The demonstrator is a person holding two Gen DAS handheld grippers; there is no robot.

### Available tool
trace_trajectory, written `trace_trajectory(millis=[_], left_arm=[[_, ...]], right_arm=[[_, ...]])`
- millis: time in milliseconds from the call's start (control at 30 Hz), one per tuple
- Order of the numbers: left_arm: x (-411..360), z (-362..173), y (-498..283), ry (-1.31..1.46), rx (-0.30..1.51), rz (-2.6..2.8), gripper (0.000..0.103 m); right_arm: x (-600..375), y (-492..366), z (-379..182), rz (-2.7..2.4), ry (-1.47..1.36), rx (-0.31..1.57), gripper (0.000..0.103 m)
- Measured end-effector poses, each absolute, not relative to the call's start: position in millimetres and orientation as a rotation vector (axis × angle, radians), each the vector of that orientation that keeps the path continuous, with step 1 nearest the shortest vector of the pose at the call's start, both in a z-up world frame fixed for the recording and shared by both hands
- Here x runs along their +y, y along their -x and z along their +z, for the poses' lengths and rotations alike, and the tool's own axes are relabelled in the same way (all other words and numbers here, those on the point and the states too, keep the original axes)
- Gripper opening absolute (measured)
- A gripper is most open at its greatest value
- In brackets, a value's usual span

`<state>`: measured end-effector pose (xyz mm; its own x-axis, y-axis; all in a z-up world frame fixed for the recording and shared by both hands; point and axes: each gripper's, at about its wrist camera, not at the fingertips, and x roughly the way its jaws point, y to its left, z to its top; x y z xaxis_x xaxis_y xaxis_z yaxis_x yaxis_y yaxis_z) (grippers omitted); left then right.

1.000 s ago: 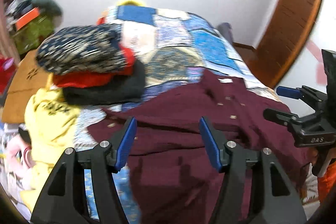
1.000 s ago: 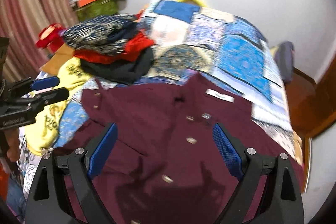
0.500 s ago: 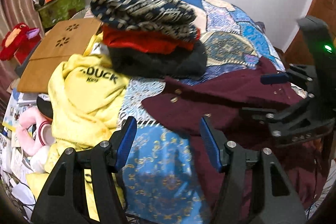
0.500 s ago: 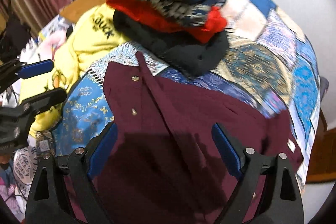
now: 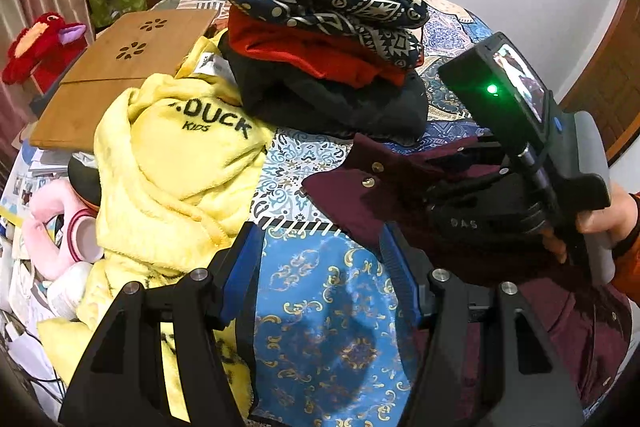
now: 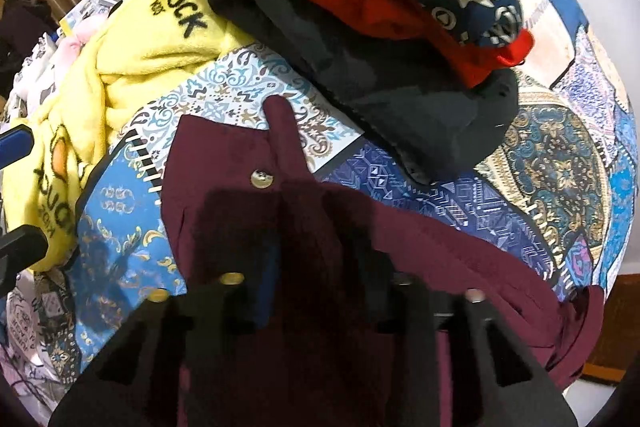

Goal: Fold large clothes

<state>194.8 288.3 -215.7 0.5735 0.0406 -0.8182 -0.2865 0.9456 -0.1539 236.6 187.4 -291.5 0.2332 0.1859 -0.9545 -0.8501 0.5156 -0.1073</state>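
The left gripper (image 5: 320, 267) is hovering over the bedspread (image 5: 328, 339) with its fingers apart and nothing between them, just beside the edge of the maroon shirt (image 5: 352, 195). The right gripper (image 6: 316, 267) has just been closing, and its fingers are now pinching a fold of the shirt near the button placket (the pads are in shadow, but cloth is filling the narrow gap). The shirt is lying spread on the bed, not yet folded. Farther back, a stack (image 5: 320, 39) of folded clothes is already sitting, and a yellow robe (image 5: 168, 167) is still waiting crumpled.
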Motion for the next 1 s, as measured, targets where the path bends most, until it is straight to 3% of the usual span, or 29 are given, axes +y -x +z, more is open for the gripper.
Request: trace_trajectory(millis=[100, 167, 667, 1000], left_arm=[[287.2, -217.5, -195.6, 0.282, 0.949, 0.196, 0.061], [285.2, -217.4, -196.1, 0.281, 0.951, 0.192, 0.061], [228.5, -196.6, -203.4, 0.203, 0.947, 0.117, 0.061], [150.7, -203.4, -230.2, 0.108, 1.024, -0.032, 0.062]], right_arm=[[176.8, -236.5, -280.8, 0.835, 0.675, 1.095, 0.009], [165.4, -235.5, -266.4, 0.84, 0.624, 1.066, 0.008], [4.8, -219.8, -101.4, 0.681, 0.256, 0.69, 0.006], [-139.3, -205.5, -63.6, 0.472, 0.009, 0.588, 0.006]])
